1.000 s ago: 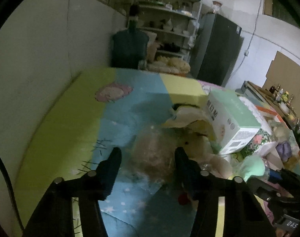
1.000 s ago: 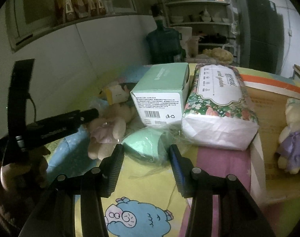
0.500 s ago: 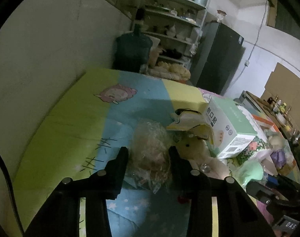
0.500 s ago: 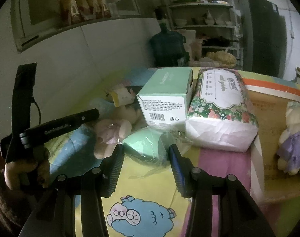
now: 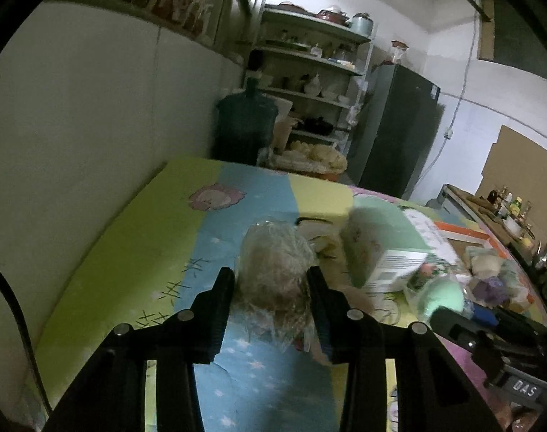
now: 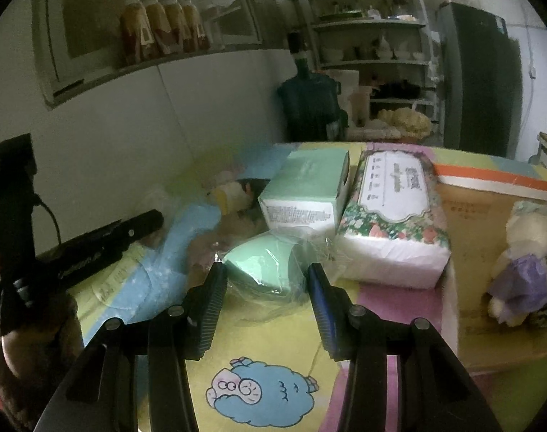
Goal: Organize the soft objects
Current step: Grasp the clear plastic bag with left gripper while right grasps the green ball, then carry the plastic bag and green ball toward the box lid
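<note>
My left gripper is shut on a pale furry plush toy in a crinkly clear bag and holds it above the colourful play mat. Both pads press into the bag's sides. My right gripper is shut on a mint-green soft pad in clear plastic, held just above the mat in front of the boxes. In the left wrist view the same green pad shows at the right, with the right gripper's black body behind it. More plush toys lie behind, partly hidden.
A mint-green carton and a floral tissue pack stand side by side on the mat. A plush in a purple dress lies on a cardboard box. A white wall runs along the left; a water jug and shelves stand behind.
The left fingers closed on the bagged plush and raised it off the mat, away from the other toys. The right gripper rose a little with the green pad still in it.
</note>
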### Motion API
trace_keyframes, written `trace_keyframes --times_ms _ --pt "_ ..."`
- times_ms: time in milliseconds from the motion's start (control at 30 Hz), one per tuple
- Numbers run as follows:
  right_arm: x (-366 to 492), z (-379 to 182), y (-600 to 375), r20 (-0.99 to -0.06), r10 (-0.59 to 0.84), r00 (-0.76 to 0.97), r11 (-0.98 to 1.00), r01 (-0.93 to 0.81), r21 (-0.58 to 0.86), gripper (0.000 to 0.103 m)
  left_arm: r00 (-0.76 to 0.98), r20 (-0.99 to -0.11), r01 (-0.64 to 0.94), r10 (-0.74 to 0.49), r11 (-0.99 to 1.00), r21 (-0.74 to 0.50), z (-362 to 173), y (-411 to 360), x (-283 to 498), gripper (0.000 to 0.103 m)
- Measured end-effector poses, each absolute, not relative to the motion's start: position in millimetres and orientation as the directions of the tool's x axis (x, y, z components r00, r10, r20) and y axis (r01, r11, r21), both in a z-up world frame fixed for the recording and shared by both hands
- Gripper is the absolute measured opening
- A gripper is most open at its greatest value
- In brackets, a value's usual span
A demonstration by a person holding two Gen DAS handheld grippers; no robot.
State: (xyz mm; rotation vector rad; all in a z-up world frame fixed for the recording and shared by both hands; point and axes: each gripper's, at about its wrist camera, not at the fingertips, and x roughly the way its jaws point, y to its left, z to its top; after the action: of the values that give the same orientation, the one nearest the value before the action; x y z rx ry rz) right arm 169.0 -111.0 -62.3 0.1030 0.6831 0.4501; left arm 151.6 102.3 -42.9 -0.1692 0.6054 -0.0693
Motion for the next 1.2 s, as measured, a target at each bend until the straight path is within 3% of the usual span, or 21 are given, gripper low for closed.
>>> trace_keyframes --times_ms 300,1200 --pt "155.4 -46.1 -132.7 -0.543 0.413 0.731 0.911 -0.342 0.232 0.048 0.853 -0.498 0.089 -0.157 0.983 -0.158 -17.2 64.4 135.4 0.041" --pt "132.9 -17.3 -233.8 -0.473 0.289 0.833 0.951 -0.195 0.239 0.047 0.837 -0.461 0.260 -0.294 0.956 -0.138 6.1 -43.8 140.5 0.041"
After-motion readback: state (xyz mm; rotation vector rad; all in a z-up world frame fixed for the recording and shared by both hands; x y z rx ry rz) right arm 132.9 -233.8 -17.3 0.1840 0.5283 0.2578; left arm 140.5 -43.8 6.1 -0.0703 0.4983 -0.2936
